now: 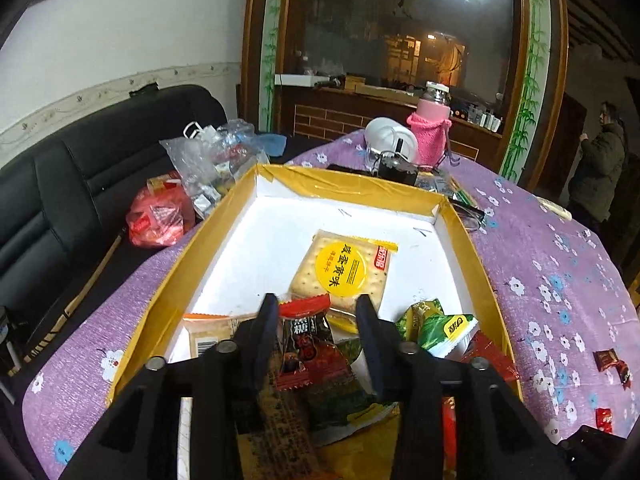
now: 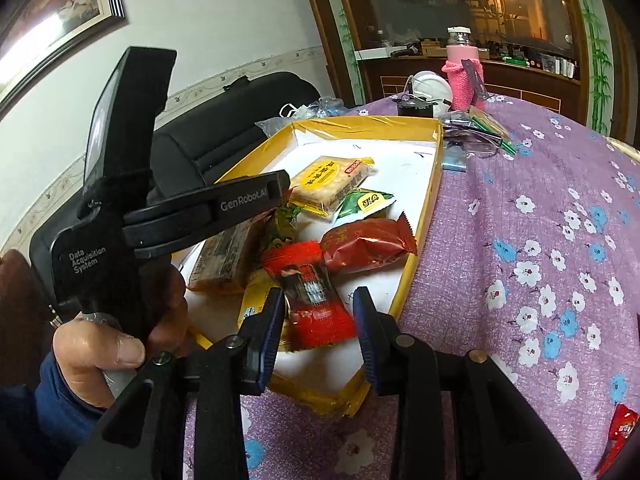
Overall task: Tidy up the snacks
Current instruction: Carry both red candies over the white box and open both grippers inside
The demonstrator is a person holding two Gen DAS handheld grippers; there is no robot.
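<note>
Right wrist view showed a red snack packet [image 2: 316, 300] lying between the right gripper [image 2: 320, 308] fingers, which stood narrowly apart and seemingly clear of it, over the near end of the yellow box [image 2: 434, 184] on the counter [image 2: 540, 240]. Beyond those fingers lay a cracker pack [image 2: 328, 180] and a green packet [image 2: 366, 204]; the left gripper [image 1: 316, 312], fingers moderately apart around another red packet [image 1: 306, 336], hovered alongside. Judging by this, dropping snacks into the box was the step in hand; next, loose red wrappers [image 1: 612, 364] outside the right fingers would need fetching.
</note>
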